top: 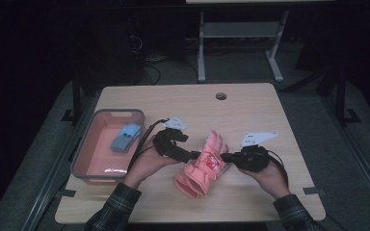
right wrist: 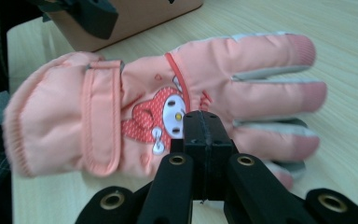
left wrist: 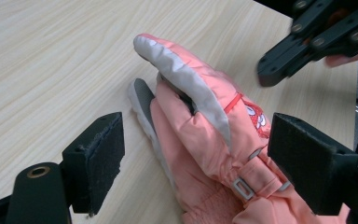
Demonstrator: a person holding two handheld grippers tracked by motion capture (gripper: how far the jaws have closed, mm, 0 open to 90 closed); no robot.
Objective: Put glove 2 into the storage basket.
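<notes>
One blue-grey glove [top: 125,136] lies in the pink plastic bin [top: 83,144]; a padded salmon-pink glove [top: 204,164] remains on the worktop [top: 250,110], left gripper [top: 191,155] fingers spread around it, right gripper [top: 225,157] fingers pressed together.

Cuff end of the pink glove [left wrist: 205,140] is running off the bottom edge in the left gripper view; its palm side is lying against the counter [left wrist: 51,70], unseen. Right tongs [right wrist: 204,140] are covering part of the glove's near edge in the right gripper view; whether fabric is pinched there cannot be told. Blue-grey item [top: 125,136] in the pink bin [top: 84,144] is showing too small to identify. Both sleeves are being cut by the high view's bottom edge.
</notes>
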